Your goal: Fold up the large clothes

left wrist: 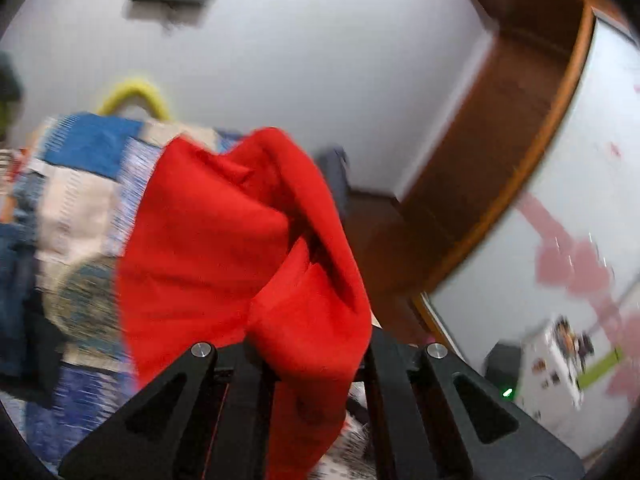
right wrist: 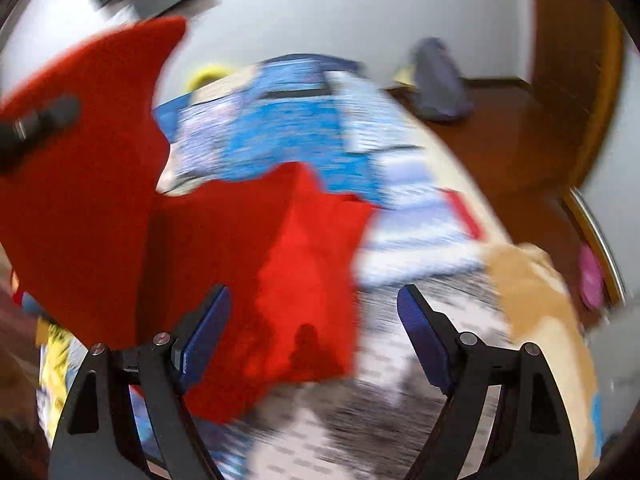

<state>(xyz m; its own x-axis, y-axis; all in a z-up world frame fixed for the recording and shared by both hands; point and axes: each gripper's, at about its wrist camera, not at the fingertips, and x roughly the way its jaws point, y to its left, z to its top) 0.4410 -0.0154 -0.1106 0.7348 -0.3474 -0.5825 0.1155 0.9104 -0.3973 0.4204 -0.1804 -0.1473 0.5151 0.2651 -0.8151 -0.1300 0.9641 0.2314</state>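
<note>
A large red garment [left wrist: 224,240] hangs bunched from my left gripper [left wrist: 312,360], which is shut on it; the cloth covers the fingertips. In the right wrist view the same red garment [right wrist: 248,248] rises at the left, where a dark finger of the left gripper [right wrist: 40,120] holds it up, and its lower part drapes onto the bed. My right gripper [right wrist: 314,316] stands open over the bed, its blue pads [right wrist: 208,336] wide apart. The garment's lower edge lies beneath the left pad, not pinched.
A blue and white patchwork bedspread [right wrist: 304,128] covers the bed. A tan cloth [right wrist: 528,280] lies at its right edge. A grey cloth [right wrist: 436,80] sits on a brown wooden surface beyond. A wooden door frame [left wrist: 520,120] and a white wall stand behind.
</note>
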